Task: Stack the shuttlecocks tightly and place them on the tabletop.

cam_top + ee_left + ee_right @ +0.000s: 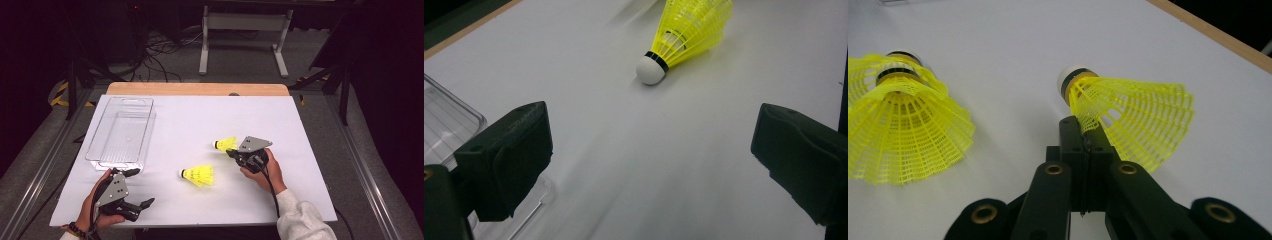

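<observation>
table: white sheet (200, 115) over a wooden top, wood edge showing at the far side; no writing readable anywhere
bin: clear plastic bin (122, 132) on the sheet's left part, empty inside, long side running away from the person; its near corner shows in the left gripper view (444, 120)
left gripper: (137, 187) at the near left edge of the sheet, just in front of the bin, jaws spread wide with nothing between them, resting low over the sheet, held in the person's left hand (97, 207)
right gripper: (231, 152) right of centre, held by the right hand (267, 172); jaws pinched together on the mesh skirt edge of the far shuttle; grey plate on top
near shuttle: yellow shuttle (198, 175) lying on its side mid-sheet, white cork pointing left, free of both tools, between them; seen ahead of the left jaws (684, 35)
far shuttle: yellow shuttle (226, 144) just behind the near one, cork to the left, skirt clamped at the right gripper tip (1128, 117); whether it rests on the sheet I cannot tell
labels: none legible on bin, shuttles or tools
</observation>
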Demonstrator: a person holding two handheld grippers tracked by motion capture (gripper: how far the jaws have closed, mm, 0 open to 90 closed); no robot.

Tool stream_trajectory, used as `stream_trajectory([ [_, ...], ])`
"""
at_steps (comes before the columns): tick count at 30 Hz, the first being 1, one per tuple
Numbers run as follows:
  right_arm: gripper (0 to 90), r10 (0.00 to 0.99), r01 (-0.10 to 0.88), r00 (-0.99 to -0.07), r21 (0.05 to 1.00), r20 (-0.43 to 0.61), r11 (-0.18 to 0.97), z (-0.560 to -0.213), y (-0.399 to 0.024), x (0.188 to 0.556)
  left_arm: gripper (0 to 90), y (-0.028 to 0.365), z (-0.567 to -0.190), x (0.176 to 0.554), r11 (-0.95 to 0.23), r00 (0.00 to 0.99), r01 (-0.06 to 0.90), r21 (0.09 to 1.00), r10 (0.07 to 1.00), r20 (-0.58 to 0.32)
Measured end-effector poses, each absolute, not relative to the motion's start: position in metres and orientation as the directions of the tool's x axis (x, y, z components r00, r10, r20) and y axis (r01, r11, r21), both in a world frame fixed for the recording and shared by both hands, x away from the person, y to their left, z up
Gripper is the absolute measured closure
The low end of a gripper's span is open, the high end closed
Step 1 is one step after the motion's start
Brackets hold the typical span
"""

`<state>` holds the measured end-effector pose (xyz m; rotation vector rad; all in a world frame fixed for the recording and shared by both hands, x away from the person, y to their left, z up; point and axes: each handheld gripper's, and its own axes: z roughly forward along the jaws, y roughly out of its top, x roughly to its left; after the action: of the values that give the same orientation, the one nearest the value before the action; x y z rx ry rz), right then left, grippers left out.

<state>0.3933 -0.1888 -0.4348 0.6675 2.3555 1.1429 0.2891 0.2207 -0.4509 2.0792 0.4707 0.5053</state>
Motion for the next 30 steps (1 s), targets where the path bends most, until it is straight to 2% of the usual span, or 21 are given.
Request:
stream_trajectory([
  [30,90.0,0.573,0.179,-0.799,0.838,-0.183,0.516,-0.409,-0.224,0.355,3.8,0.219,-0.45,0.288,-0.506,0.843,0.134,0.852,0.51,0.17],
])
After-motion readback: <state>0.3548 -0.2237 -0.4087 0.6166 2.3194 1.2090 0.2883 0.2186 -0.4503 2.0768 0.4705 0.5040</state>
